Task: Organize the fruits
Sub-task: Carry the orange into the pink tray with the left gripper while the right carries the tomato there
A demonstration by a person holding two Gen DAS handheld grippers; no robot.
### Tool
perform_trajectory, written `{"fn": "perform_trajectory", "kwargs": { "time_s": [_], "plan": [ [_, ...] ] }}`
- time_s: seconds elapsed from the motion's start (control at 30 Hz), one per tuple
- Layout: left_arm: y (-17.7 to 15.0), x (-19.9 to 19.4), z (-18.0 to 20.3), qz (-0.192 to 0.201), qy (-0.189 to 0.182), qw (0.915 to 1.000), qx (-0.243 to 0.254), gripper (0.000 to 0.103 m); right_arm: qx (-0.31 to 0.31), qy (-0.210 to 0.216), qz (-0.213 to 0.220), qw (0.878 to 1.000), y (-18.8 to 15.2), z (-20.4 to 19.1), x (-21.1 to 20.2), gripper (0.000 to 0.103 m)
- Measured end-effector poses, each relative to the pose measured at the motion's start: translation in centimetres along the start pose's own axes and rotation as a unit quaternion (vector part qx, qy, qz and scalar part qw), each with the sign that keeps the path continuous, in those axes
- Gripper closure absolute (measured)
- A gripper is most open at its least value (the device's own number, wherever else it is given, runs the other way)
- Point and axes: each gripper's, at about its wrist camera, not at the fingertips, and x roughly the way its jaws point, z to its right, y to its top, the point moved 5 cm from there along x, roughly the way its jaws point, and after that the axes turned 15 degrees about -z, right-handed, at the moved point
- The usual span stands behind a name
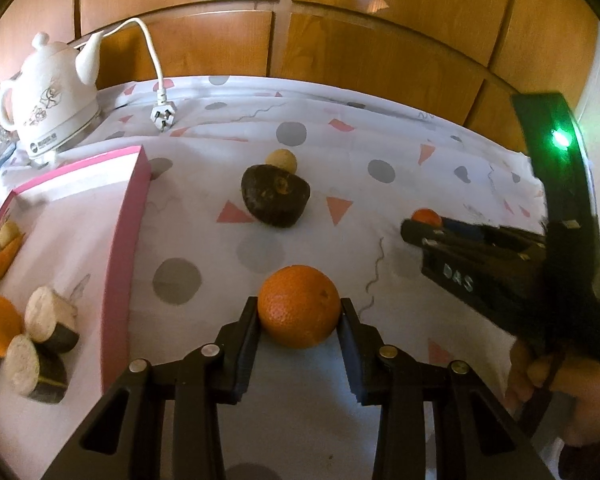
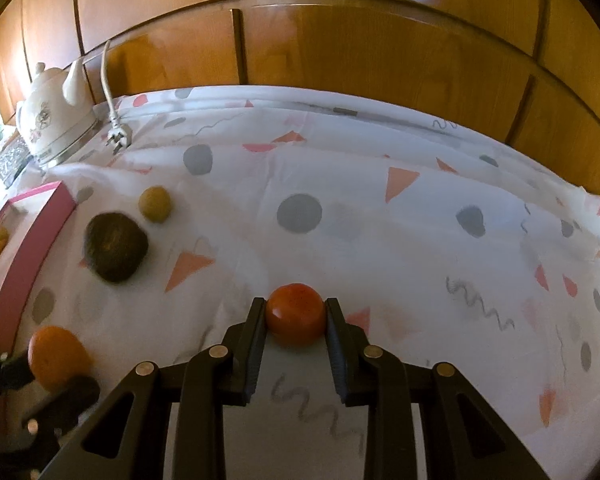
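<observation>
The likeliest slip from here is a round fruit rolling out of a grip on the way to the pink-rimmed box (image 1: 138, 216): both pieces are held only by two narrow pads near their widest line, so a tilt or a jolt over the box wall could let either one squirt free onto the patterned tablecloth (image 2: 380, 220). A second risk is the two tools crossing, since the box lies at nine o'clock of both and the right one must pass over the left one's path. The left gripper (image 1: 300, 314) is about half open, its pads pressed on either side of the orange (image 1: 299, 306), which sits at six o'clock of the cloth and, as far as the fisheye allows, seems to rest on it rather than hang. The right gripper (image 2: 296, 314) is narrower, clamped on a small red-orange fruit, probably a tomato (image 2: 296, 314), near five o'clock of the cloth. Loose between them and the box are a dark avocado (image 1: 276, 195) and, just beyond it, a small tan fruit (image 1: 282, 160). Inside the box lie cut pieces already, and a white kettle (image 1: 50, 100) stands at ten o'clock.
</observation>
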Motion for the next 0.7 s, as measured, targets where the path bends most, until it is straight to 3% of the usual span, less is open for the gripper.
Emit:
{"fn": "perform_trajectory", "kwargs": {
  "time_s": [0.37,0.7],
  "plan": [
    [-2.2,-2.1,-0.2,-0.001,-0.014,0.9999,0.007,0.065,-0.008,0.012,-0.002,1.0,-5.7,-1.7,-2.6,0.075],
    [-2.3,-6.4,-3.1,0.04,-0.002,0.9991,-0.016,0.065,-0.016,-0.002,0.0,1.0,-6.9,-3.1,-3.3,0.075]
  ]
}}
